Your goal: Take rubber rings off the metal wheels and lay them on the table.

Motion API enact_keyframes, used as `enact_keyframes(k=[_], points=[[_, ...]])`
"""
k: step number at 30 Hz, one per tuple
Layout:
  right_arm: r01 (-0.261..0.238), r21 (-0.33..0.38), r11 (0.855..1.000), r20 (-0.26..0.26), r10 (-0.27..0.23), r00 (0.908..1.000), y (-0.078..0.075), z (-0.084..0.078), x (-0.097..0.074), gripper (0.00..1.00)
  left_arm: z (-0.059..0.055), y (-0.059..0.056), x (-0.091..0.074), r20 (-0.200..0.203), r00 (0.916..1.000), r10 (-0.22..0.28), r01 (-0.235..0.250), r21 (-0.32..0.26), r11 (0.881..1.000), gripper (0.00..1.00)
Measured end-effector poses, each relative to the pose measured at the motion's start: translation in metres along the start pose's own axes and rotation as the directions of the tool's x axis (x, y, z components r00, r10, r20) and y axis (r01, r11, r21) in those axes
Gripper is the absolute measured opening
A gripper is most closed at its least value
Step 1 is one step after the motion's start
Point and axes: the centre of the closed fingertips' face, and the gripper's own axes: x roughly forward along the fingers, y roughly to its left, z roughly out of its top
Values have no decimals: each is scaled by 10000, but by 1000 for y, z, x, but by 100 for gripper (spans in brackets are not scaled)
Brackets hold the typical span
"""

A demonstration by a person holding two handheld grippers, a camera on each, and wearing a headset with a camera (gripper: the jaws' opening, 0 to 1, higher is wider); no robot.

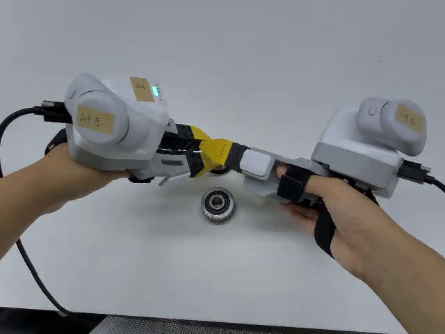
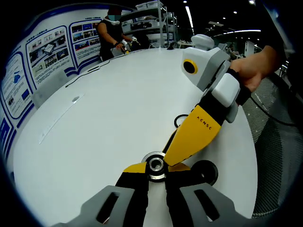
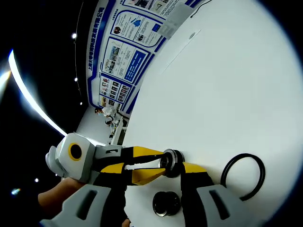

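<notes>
Step in hand, by my judgement: stripping the ring from the held wheel (image 2: 155, 165), which sits just above the table (image 1: 278, 62) between both tools. The left gripper (image 2: 156, 173) has its jaws drawn narrow onto that wheel; the right gripper (image 3: 173, 170) straddles the same wheel, jaws closed to its width. Whether either bears on rubber or on metal cannot be told. Recommended: one tool clamps the hard hub steady, while the other catches the rubber edge and peels it sideways, not straight off. The second wheel (image 1: 218, 204) lies flat nearby: a bright machined hub with a dark matte band. A loose ring (image 3: 243, 176), thin, black and round, lies on the smooth white top.
</notes>
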Motion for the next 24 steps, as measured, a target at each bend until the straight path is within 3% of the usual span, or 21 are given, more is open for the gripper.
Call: enact_keyframes(k=[13,18,21,24], points=[[280,-130,9995,-330,-284,9991,5,-3,2,52,0,0,-1,-29,10000,33,-33,22,10000,12],[550,-198,9983,-221,-555,9982,5,-2,5,54,0,1,-1,-30,10000,36,-36,-7,10000,12],[668,-286,9974,116,-665,9977,7,3,9,56,0,1,-1,-37,10000,43,-43,-23,10000,12],[720,-534,9960,4,-721,9974,8,4,11,57,0,1,-1,-42,10000,73,-73,-22,10000,12]])
